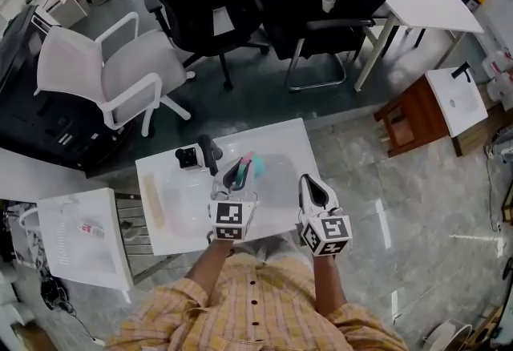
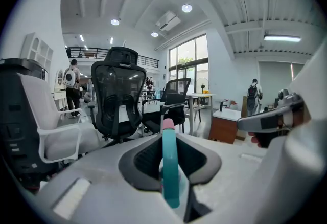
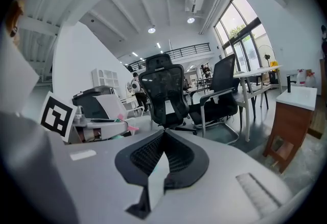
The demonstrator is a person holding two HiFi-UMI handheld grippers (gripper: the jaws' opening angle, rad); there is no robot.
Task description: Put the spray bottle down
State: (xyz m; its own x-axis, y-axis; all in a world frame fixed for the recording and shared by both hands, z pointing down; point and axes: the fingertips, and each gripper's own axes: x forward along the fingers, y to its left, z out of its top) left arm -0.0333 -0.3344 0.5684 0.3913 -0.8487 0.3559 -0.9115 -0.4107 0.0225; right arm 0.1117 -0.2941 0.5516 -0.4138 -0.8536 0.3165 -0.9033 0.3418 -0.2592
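My left gripper is shut on the spray bottle, a narrow teal thing with a pink tip. It hangs over the middle of the small white table. In the left gripper view the teal part stands upright between the dark pads, its pink tip pointing up. The bottle's lower part is hidden by the jaws. My right gripper is to the right, near the table's front edge. Its jaws meet at the tip and hold nothing.
A small black-and-white device with a dark cylinder sits at the table's back left, and a pale strip lies along its left side. Office chairs stand beyond the table. A white cart stands to the left.
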